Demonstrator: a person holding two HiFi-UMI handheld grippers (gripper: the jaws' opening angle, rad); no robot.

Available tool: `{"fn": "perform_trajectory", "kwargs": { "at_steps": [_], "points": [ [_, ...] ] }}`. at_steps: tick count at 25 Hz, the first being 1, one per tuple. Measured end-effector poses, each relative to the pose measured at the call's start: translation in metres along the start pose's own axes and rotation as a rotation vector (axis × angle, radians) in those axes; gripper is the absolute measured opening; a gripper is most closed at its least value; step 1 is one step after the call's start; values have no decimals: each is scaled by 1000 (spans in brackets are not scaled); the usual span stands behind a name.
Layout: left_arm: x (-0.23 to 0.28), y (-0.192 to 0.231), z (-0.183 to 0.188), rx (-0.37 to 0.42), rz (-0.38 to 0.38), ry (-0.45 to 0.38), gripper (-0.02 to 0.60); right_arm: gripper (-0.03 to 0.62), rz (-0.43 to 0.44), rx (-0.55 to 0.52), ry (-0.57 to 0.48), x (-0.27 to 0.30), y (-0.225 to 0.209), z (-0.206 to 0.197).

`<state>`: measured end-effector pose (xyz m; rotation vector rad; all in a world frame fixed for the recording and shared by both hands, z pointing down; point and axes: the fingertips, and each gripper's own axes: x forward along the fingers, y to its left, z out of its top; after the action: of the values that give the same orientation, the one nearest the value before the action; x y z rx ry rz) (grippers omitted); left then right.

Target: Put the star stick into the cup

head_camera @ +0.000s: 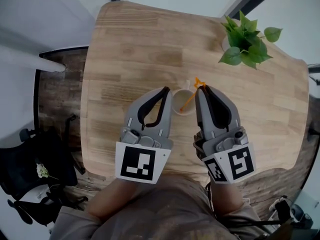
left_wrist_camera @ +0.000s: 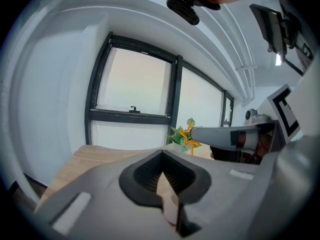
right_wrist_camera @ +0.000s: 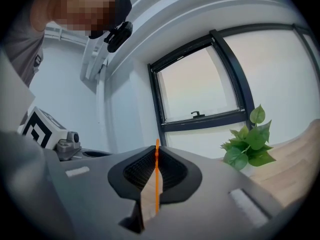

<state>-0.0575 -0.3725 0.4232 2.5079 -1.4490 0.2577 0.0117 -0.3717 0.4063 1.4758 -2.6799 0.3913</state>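
My right gripper clamps the star stick, slanted into the cup for release; the left gripper, jaws together and empty, flanks the cup.

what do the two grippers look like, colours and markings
Left gripper and right gripper are both grey, with black ribbed pads inside. Each carries a white cube of black square markers at the rear. The person wears a grey-brown top.

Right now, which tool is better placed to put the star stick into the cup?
Right. The right tool grips the star stick, its lower end over the cup; the left tool is shut, empty, beside the cup.
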Motion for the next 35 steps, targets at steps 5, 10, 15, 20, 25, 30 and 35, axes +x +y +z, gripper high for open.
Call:
{"fn": "perform_trajectory", "kwargs": {
  "at_steps": [5, 10, 15, 20, 25, 30, 35],
  "points": [
    [2, 8, -7, -16, 2, 14, 0, 48, -10, -16, 3, 5, -4, -3],
    [0, 10, 2, -1, 5, -7, 0, 78, -25, -20, 6, 0, -5, -3],
    [-12, 5, 17, 18, 17, -45, 0, 77, -22, -29, -17, -12, 3, 7],
    [-32, -6, 40, 43, 37, -99, 0, 65, -17, -50, -70, -33, 15, 29],
    [-59, -25, 67, 74, 59, -160, 0, 37, -33, -80, -118, -63, 24, 54],
    [-84, -39, 93, 123, 100, -215, 0, 23, -29, -117, -167, -91, 36, 78],
    [-104, -58, 116, 169, 115, -286, 0, 23, -28, -148, -216, -113, 44, 97]
  ]
}}
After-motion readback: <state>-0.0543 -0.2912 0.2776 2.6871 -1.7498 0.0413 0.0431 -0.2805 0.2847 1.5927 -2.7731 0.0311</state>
